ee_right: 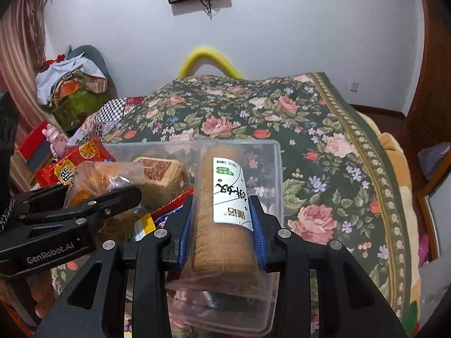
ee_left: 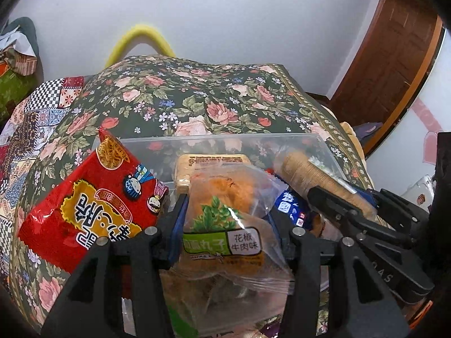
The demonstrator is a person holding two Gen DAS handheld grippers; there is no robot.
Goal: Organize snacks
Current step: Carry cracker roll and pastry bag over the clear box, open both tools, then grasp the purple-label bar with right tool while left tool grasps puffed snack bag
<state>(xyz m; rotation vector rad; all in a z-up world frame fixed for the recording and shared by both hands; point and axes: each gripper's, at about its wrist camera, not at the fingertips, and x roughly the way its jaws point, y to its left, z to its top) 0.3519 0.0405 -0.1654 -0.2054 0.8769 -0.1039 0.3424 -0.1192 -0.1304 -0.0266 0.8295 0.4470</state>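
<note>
Biscuit roll (ee_right: 222, 219) in its clear wrapper sits clamped between the right gripper (ee_right: 222, 225) pads, long axis running straight ahead along the fingers. Directly below and ahead lies the clear plastic bin (ee_right: 277, 169) on the floral bedspread (ee_right: 324, 140). To its left, the left gripper (ee_left: 225, 225) brackets a beef-flavour snack bag (ee_left: 225, 211); whether its pads press cannot be told. A red noodle packet (ee_left: 90, 205) stands farther left.

Soft even indoor light, fisheye-bent dark corners

Wrist views angled down, sharing clear bin (ee_left: 214, 140)
</note>
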